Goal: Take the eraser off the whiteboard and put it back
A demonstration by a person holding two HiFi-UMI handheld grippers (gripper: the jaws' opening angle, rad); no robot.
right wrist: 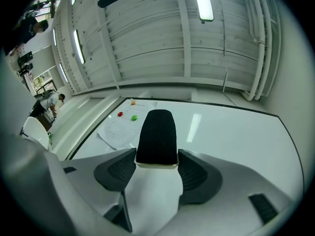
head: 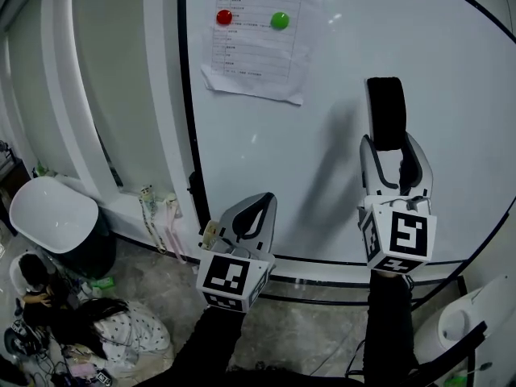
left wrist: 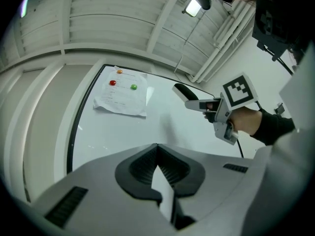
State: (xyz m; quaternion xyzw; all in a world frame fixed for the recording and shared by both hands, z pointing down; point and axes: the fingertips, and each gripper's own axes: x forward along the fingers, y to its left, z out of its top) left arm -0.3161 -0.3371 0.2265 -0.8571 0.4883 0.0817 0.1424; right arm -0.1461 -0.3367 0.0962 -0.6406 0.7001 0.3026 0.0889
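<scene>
Near the whiteboard's (head: 451,95) bottom edge, our left gripper (head: 260,208) is closed on nothing. Higher up, our right gripper (head: 391,147) clamps the black eraser (head: 387,107) upright before the whiteboard's middle. A paper sheet (head: 258,39) hangs at the whiteboard's top.
</scene>
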